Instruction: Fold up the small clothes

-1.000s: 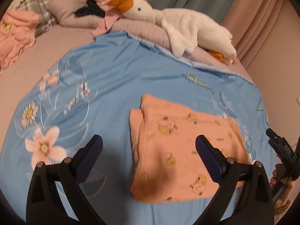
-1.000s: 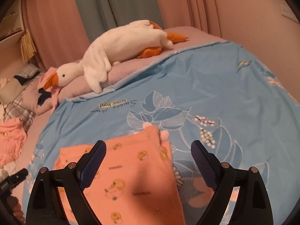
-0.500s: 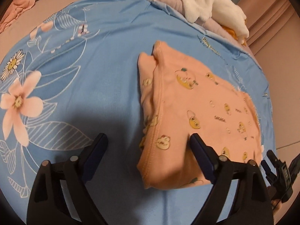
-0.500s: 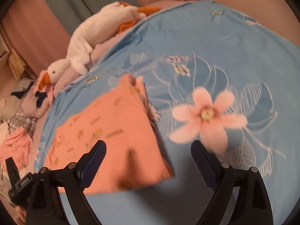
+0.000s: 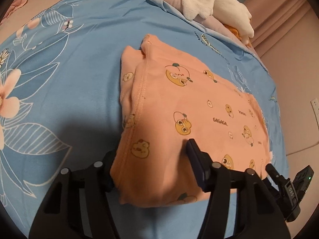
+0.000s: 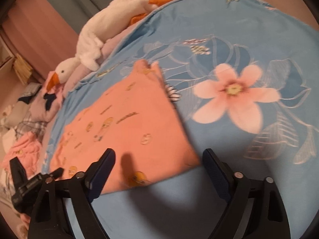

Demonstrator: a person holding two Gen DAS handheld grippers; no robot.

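Note:
A folded orange garment (image 5: 189, 103) printed with small yellow cartoon faces lies on the blue flowered bedspread (image 5: 69, 69). My left gripper (image 5: 152, 165) is down at its near left corner. Its jaws are closing, and the pads press the bunched fold from both sides. In the right wrist view the same garment (image 6: 129, 127) shows its near right corner between the fingers of my right gripper (image 6: 159, 165). Those jaws stand wide, closing slightly, with the left fingertip (image 6: 105, 163) over the cloth and the right one over bare bedspread (image 6: 239, 39).
A white plush goose (image 6: 111, 29) lies along the far edge of the bed, also seen as the goose (image 5: 209, 0). A heap of pink clothes (image 6: 22, 149) and a plaid pillow (image 6: 35, 125) sit at the far left. Curtains and a wall stand behind.
Both grippers have dropped toward the garment and tilted down. The left jaws have narrowed around its near left corner. The right gripper has rolled and now straddles the near right corner.

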